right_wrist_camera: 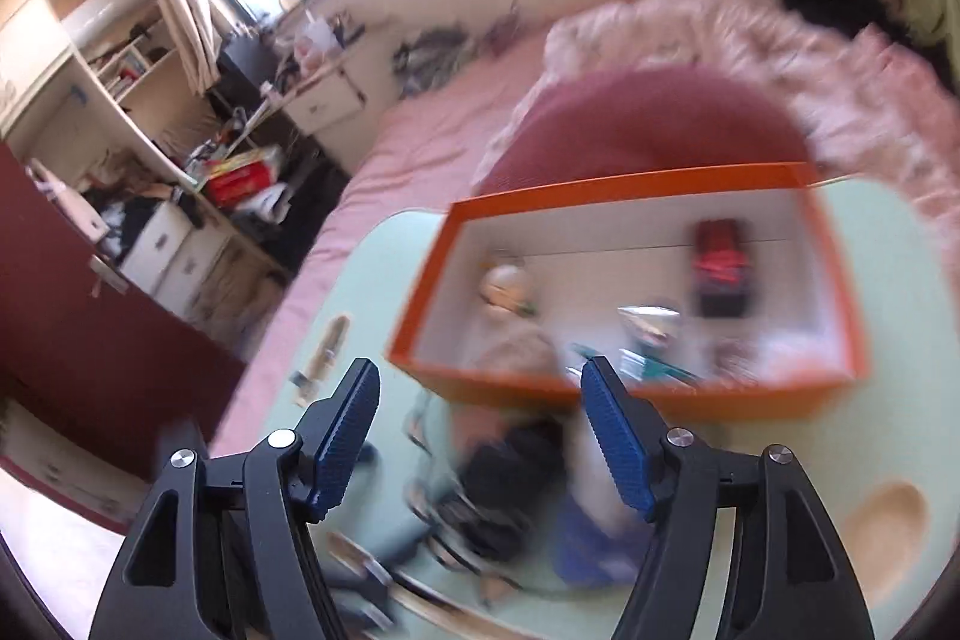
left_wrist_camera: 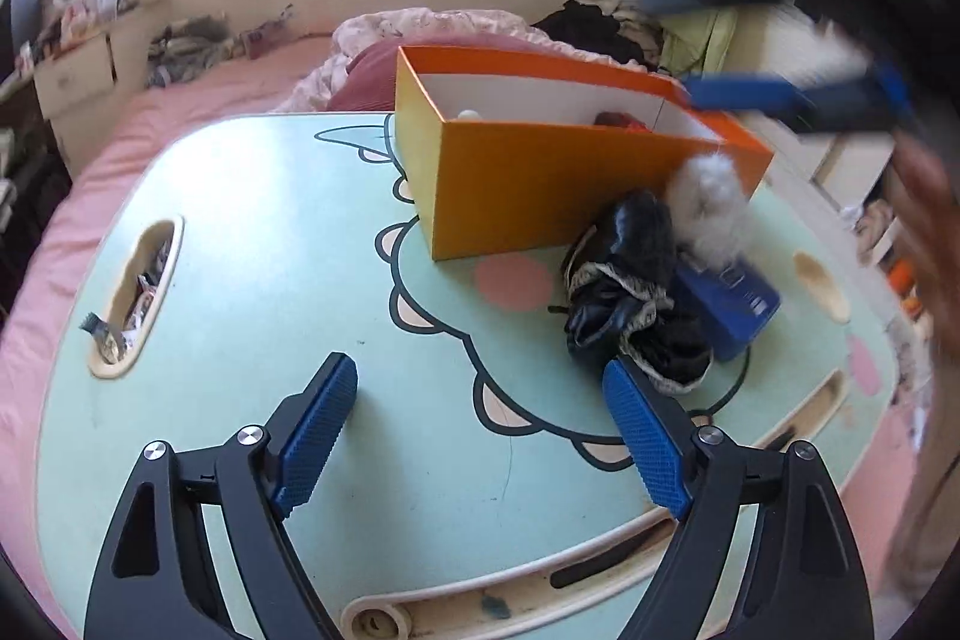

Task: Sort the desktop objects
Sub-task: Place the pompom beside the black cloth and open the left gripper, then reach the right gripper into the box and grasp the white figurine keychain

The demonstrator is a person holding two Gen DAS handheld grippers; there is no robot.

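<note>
Clutter left to sort sits in one small heap on the counter (left_wrist_camera: 252, 232), against the near long side of the orange box (left_wrist_camera: 540, 172): a black pouch (left_wrist_camera: 630, 280) with pale trim, a grey fluffy ball (left_wrist_camera: 711, 208) leaning on the box wall, and a blue case (left_wrist_camera: 732, 304) just beside and partly under them. The box already holds a few things, among them a dark red-and-black item (right_wrist_camera: 720, 268) and a pale round one (right_wrist_camera: 504, 280).

From the left tongs (left_wrist_camera: 480, 436) the heap lies ahead and to the right, just past the right-hand finger; the pouch's long axis runs roughly away from them, toward the box. These tongs are spread wide and hold nothing.

The right tongs (right_wrist_camera: 480, 436), also wide open and empty, hang above with the pouch showing almost straight between their fingers, though that view is blurred. They look better lined up for the next pick.
</note>
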